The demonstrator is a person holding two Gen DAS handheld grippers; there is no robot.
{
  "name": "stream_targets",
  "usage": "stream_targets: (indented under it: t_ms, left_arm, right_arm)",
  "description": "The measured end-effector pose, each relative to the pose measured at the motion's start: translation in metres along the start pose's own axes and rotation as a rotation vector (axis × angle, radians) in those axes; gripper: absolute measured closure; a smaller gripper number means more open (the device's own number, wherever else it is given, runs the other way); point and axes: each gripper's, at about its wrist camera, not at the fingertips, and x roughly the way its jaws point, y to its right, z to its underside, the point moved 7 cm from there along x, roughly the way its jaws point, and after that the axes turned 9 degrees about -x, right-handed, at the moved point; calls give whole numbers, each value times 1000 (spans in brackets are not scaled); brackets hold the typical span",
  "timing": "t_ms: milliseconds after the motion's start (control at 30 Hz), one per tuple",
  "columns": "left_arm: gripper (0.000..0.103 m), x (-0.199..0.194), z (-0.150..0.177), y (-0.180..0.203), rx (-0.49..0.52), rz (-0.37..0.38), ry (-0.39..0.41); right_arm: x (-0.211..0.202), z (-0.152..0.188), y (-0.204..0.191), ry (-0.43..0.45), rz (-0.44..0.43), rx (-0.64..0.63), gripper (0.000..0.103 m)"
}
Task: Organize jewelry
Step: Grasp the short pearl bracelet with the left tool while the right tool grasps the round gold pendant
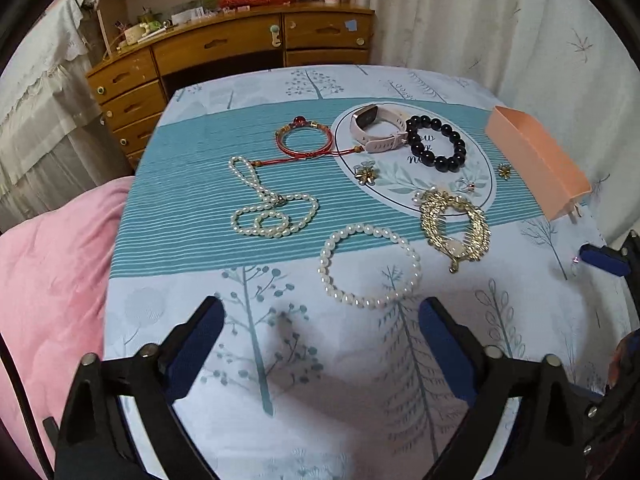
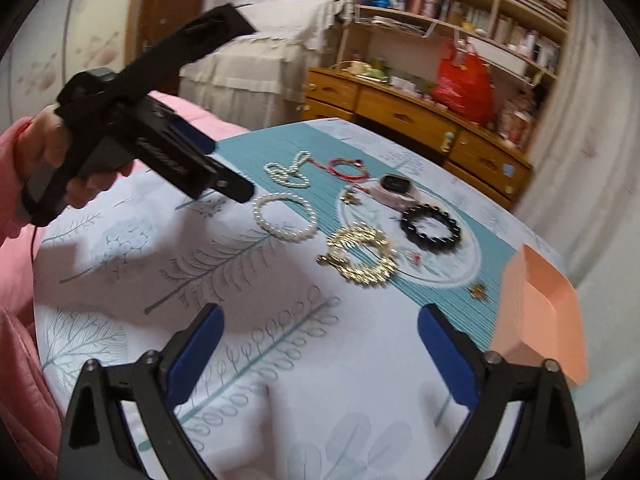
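- Left hand-held gripper [image 1: 320, 320]: jaws stand wide, nothing between the blue pads [image 1: 196, 344], nothing touched. It hangs over bare cloth at the near edge of the table [image 1: 280, 420].
- Right hand-held gripper [image 2: 318, 328]: jaws equally wide and empty, over the near cloth, touching nothing. From its camera I see the person's hand [image 2: 52, 160] carrying the left tool.
- Nearest piece: pearl bracelet [image 1: 370, 266], a round loop lying flat just ahead of the left jaws. I judge it light, limp on its cord, and the beads smooth, so likely to roll under a pad. Best hold: pinch across one strand at the near arc, not across the whole ring.
- Gold hair comb [image 1: 456, 228], just right of the bracelet. Probably stiff metal with thin teeth and leaf work; I would grip the thicker spine and spare the teeth.
- Pearl necklace [image 1: 266, 204], left of centre, coiled in loops. Soft and long; it would dangle and may snag.
- Small flower earring [image 1: 365, 174] on the oval print; tiny, easy to miss or flick away.
- Peach box [image 1: 536, 164] on the right edge, open top; my guess is that it receives the pieces.
- Far row: red cord bracelet [image 1: 304, 138], pink watch [image 1: 374, 128], black bead bracelet [image 1: 436, 146]. The beads look heavier; the strap flexible.
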Motion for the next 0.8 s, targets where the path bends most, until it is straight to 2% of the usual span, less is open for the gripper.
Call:
stream_targets:
  t_ms: [67, 133, 233, 400, 533, 600, 733, 800]
  left_arm:
    - [14, 10, -4, -1, -6, 10, -16]
    - [27, 17, -5, -1, -6, 1, -28]
    - [37, 30, -9, -3, -17, -15, -54]
    - [57, 44, -13, -1, -22, -2, -79]
    - [71, 50, -18, -2, -22, -19, -79]
    - [72, 50, -20, -2, -32, -13, -80]
    - [82, 51, -21, -3, -50, 7, -86]
    - [83, 50, -18, -3, -50, 12, -90]
  right_arm:
    - [10, -4, 2, -4, -26, 3, 12]
    - [17, -7, 4, -2, -28, 8, 16]
    - [31, -11, 12, -15, -5, 4, 21]
    - [58, -12, 17, -43, -33, -23, 38]
    - [75, -18, 17, -54, -61, -33, 49]
    - [82, -20, 17, -64, -71, -29, 53]
    - [91, -21, 22, -81, -91, 3, 56]
    - [96, -19, 24, -101, -98, 21, 62]
